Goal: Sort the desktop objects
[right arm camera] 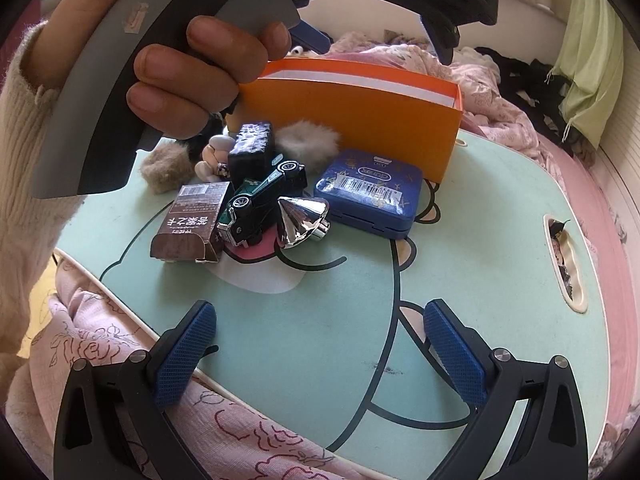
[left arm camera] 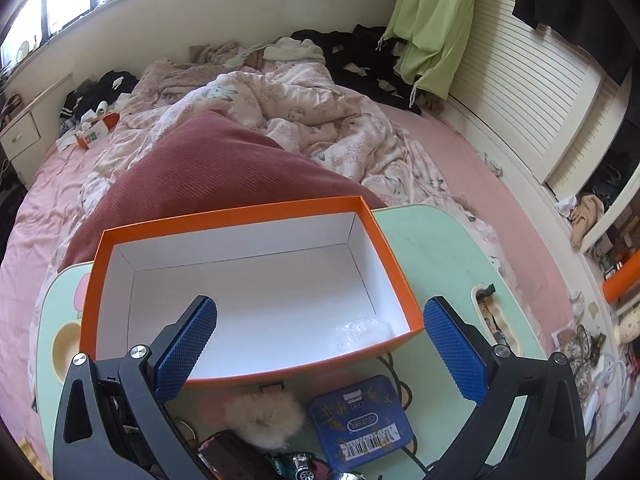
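Observation:
An orange box [left arm camera: 384, 236] with a white inside stands open on a pale green lap table [left arm camera: 440, 248]; it also shows in the right wrist view [right arm camera: 352, 120]. My left gripper [left arm camera: 320, 344] is open and empty above the box's near edge. In front of the box lie a blue tin [right arm camera: 370, 192], a silver cone [right arm camera: 302, 216], a green toy car [right arm camera: 256, 200], a brown carton [right arm camera: 192, 220], a dark block [right arm camera: 252, 148] and fluffy balls [right arm camera: 308, 140]. My right gripper [right arm camera: 320, 356] is open and empty over the table's near part, short of the pile.
The lap table [right arm camera: 480, 280] rests on a bed with pink sheets and a crumpled quilt [left arm camera: 320, 120]. A red pillow [left arm camera: 224, 168] lies behind the box. The table has a slot handle [right arm camera: 564, 256] at its right. A hand holds the left gripper's handle [right arm camera: 132, 80] above the pile.

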A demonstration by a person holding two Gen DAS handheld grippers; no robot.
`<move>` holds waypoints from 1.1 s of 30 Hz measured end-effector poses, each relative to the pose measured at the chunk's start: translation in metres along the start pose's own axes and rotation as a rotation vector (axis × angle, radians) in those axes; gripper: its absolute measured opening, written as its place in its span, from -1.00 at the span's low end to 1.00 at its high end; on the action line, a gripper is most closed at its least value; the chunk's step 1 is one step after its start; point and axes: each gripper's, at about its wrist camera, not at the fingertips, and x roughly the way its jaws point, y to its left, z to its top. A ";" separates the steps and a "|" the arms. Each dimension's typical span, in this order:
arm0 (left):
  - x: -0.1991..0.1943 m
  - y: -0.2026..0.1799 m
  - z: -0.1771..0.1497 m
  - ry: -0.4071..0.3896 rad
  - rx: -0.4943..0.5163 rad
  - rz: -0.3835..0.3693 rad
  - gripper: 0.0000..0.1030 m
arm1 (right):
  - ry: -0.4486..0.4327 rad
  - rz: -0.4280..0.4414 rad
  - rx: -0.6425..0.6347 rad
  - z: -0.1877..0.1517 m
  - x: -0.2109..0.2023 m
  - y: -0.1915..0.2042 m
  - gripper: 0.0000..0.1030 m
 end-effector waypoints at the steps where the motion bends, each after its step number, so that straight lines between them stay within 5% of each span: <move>1: 0.001 0.000 0.001 0.007 0.001 -0.003 0.99 | 0.000 0.000 0.000 0.000 0.000 0.000 0.99; 5: 0.015 0.007 0.011 0.127 -0.027 -0.079 0.96 | 0.000 0.000 0.001 0.000 0.000 0.000 0.99; 9: 0.040 0.015 0.020 0.308 -0.086 -0.196 0.33 | -0.001 0.000 0.001 0.000 0.000 0.000 0.99; 11: 0.052 0.016 0.021 0.363 -0.117 -0.220 0.30 | -0.001 -0.001 0.002 -0.001 0.000 0.000 0.99; 14: 0.063 0.019 0.019 0.383 -0.156 -0.226 0.29 | -0.002 -0.001 0.003 -0.001 0.000 0.000 0.99; 17: 0.076 0.019 0.016 0.430 -0.213 -0.276 0.00 | -0.002 0.000 0.003 0.001 0.001 0.000 0.99; 24: 0.091 0.015 0.006 0.434 -0.173 -0.224 -0.11 | -0.002 -0.001 0.004 0.001 0.001 -0.001 0.99; 25: 0.090 0.017 0.006 0.418 -0.170 -0.218 -0.18 | -0.002 -0.001 0.005 0.001 0.001 -0.001 0.99; 27: 0.090 0.016 0.005 0.408 -0.143 -0.171 -0.66 | -0.004 -0.001 0.005 0.001 0.001 0.000 0.99; 33: 0.090 0.024 0.002 0.380 -0.124 -0.182 -0.86 | -0.004 -0.003 0.004 0.003 0.003 -0.001 0.99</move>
